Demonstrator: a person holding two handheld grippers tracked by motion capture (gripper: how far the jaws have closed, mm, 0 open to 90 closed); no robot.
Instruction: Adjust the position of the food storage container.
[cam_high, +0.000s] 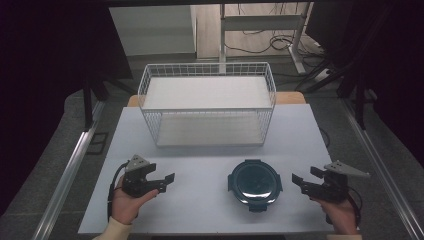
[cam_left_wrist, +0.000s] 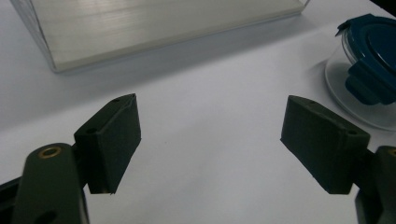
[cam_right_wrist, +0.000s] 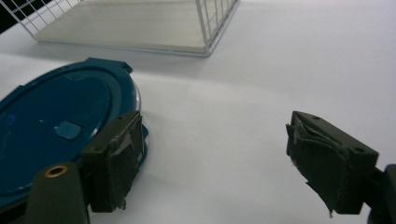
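Blue-lidded round container (cam_high: 255, 184), bearing no legible writing, sits on the desk (cam_high: 200, 165) between the left gripper (cam_high: 167, 182) and right gripper (cam_high: 299, 183), both jaws released and empty.

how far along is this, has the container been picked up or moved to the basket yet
Nothing looks done yet: the round container with the blue lid sits on the table, lid on, in front of the empty wire basket. In hand: the left gripper and right gripper flank it, jaws open, holding nothing. Left to do: probably grasping the container and whatever follows.
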